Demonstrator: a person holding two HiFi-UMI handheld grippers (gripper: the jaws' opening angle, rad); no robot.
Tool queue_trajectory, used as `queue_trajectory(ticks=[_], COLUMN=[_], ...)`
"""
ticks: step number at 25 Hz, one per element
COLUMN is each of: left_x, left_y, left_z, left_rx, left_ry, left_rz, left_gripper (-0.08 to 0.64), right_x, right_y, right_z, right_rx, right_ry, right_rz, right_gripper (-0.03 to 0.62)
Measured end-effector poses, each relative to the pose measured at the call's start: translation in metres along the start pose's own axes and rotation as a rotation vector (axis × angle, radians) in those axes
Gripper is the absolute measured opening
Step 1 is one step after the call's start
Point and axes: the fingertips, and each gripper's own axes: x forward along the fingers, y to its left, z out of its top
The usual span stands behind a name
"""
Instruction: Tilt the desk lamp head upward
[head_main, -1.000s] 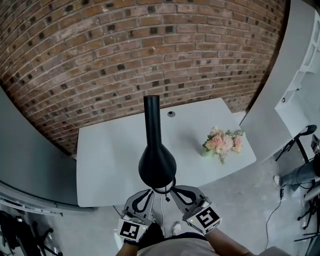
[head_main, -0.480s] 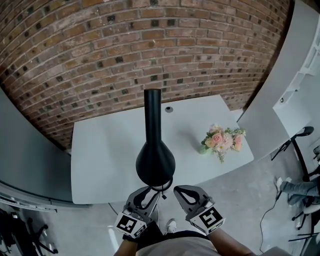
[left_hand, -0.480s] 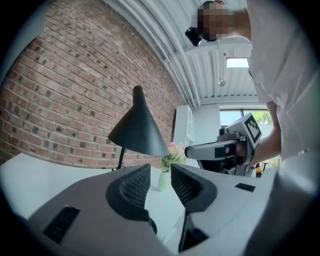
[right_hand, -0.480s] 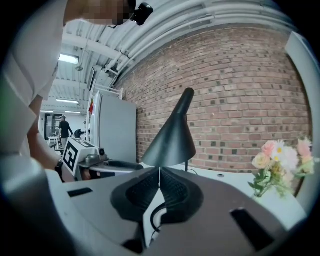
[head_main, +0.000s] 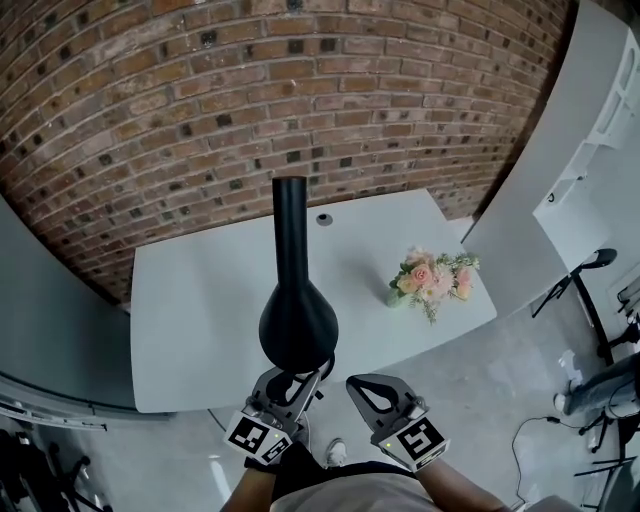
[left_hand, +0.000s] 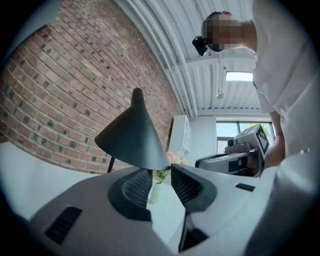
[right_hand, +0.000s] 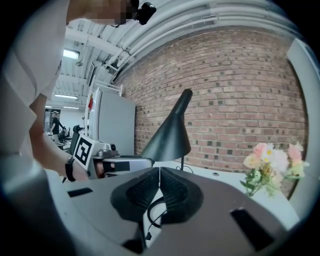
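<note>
I see the black desk lamp head (head_main: 297, 322) above the white table's (head_main: 195, 300) near edge, left of the flowers (head_main: 432, 282). Its long axis climbs from the wide mouth near me to the narrow neck, which points up toward the far brick wall (head_main: 300, 100). The left gripper (left_hand: 161, 174) has just been opening its jaws; they stand apart under the rim and press on nothing. The right gripper (right_hand: 159, 171) has its jaws together and empty.

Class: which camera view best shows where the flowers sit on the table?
The head view: flowers and table appear from above. The right gripper view shows them side-on with little table. In the left gripper view they only peek past the lamp shade.
</note>
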Motion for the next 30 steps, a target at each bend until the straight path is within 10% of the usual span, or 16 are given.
queue_trajectory(ticks=[30], left_x=[-0.027], left_y=[-0.050], left_z=[0.045], left_rx=[0.162], left_ry=[0.020], left_rz=[-0.068], left_gripper=[0.095], right_x=[0.004], right_y=[0.014], right_z=[0.005], right_rx=[0.013], right_ry=[-0.042], right_rz=[0.038], right_gripper=[0.018])
